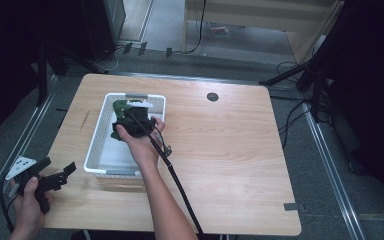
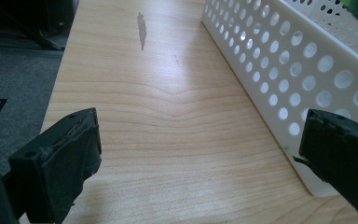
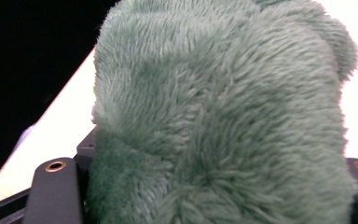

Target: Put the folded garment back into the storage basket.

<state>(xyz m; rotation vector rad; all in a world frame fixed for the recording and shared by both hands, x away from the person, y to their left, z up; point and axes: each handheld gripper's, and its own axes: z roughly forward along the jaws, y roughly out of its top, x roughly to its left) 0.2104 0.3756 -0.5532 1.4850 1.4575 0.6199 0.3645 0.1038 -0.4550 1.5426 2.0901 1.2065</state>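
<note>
The right gripper [image 1: 130, 120] clamps the green plush toy [image 3: 223, 116] over the white basket [image 1: 96, 145], apparently mid-placement, needing lowering and release, while the left gripper [image 1: 55, 177] idles, jaws apart.

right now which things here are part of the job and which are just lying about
In the job:
- green plush toy, between the jaws of the right gripper
- white perforated basket, over which the toy is held

Just about:
- left gripper, open, idle at the table's near left corner
- round grommet in the table
- cables and stands on the floor
</note>
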